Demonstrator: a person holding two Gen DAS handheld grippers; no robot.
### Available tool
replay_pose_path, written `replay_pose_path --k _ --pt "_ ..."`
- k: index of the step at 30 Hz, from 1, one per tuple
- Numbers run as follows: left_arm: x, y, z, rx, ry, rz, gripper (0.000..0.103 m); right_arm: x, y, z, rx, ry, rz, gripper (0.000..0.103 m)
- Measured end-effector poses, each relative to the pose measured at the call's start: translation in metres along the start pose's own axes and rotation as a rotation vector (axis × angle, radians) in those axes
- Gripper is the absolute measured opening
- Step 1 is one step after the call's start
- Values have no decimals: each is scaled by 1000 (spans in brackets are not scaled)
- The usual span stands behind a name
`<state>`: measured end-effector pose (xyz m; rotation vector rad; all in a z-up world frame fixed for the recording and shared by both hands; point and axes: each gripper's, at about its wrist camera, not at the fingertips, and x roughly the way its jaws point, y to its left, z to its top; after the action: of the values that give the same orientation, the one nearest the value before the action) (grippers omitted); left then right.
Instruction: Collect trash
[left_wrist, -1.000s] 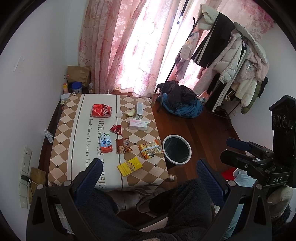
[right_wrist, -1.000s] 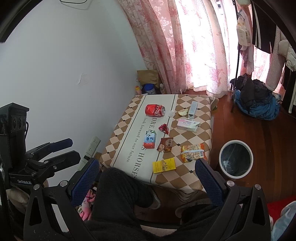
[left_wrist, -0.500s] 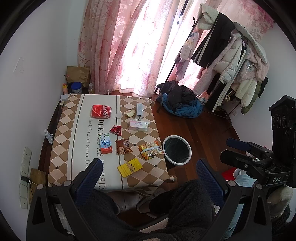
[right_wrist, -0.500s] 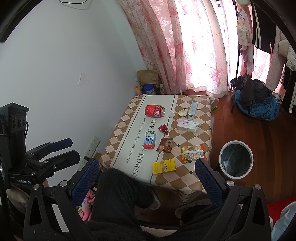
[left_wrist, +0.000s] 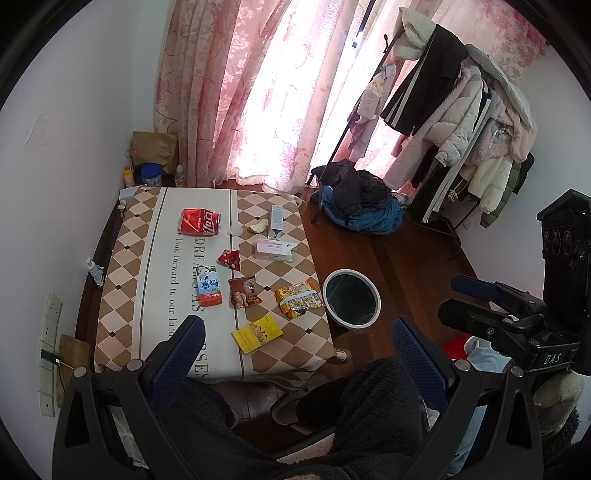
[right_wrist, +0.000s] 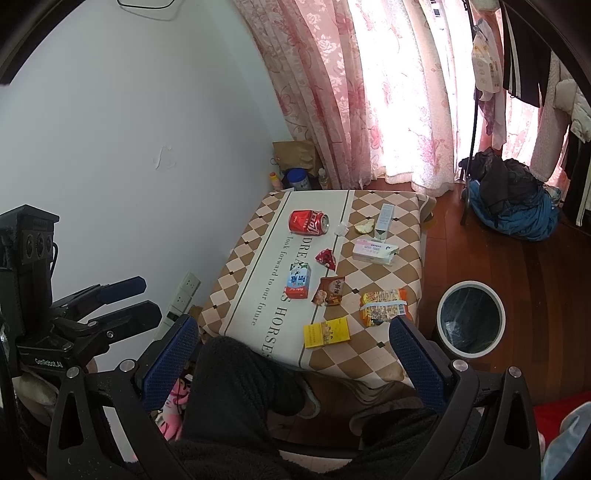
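Above the littered table (left_wrist: 122, 280), left hand-held gripper (left_wrist: 297, 345) spread wide, empty, right hand-held gripper (right_wrist: 290, 347) likewise, touching nothing

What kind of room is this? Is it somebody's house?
Most likely a room in someone's home, maybe a bedroom. Pink flowery curtains cover the window, coats hang on a clothes rack, and a low table with snack wrappers stands beside a small bin.

Both wrist cameras look down from high above the person's lap, well back, sharing the table (left_wrist: 122, 295) (right_wrist: 373, 350) and bin (left_wrist: 351, 303) (right_wrist: 470, 318).
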<state>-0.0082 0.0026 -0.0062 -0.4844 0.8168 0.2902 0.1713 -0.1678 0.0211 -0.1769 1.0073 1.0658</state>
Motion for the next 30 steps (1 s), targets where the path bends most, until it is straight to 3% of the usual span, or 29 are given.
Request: replay_pose_path --k 3,5,9,11,16,23,30 --pt "3 -1 1 -3 5 5 103 0 0 0 1 0 0 103" --pt "12 -1 3 -1 -5 49 103 2 0 0 5 2 -3 103" --pt "53 15 8 -4 -33 279 103 15 -12 5 70 -8 -49 103" --pt "90 33 12 -25 -4 383 103 33 -22 7 124 2 -89 103" --pt "174 80 15 -70 129 483 103 116 -60 -2 288 88 -123 103" --pt "269 130 14 -143 308 499 103 258 -136 -29 563 267 -190 103" --pt "345 155 24 -194 448 414 103 331 -193 -52 830 325 -284 103"
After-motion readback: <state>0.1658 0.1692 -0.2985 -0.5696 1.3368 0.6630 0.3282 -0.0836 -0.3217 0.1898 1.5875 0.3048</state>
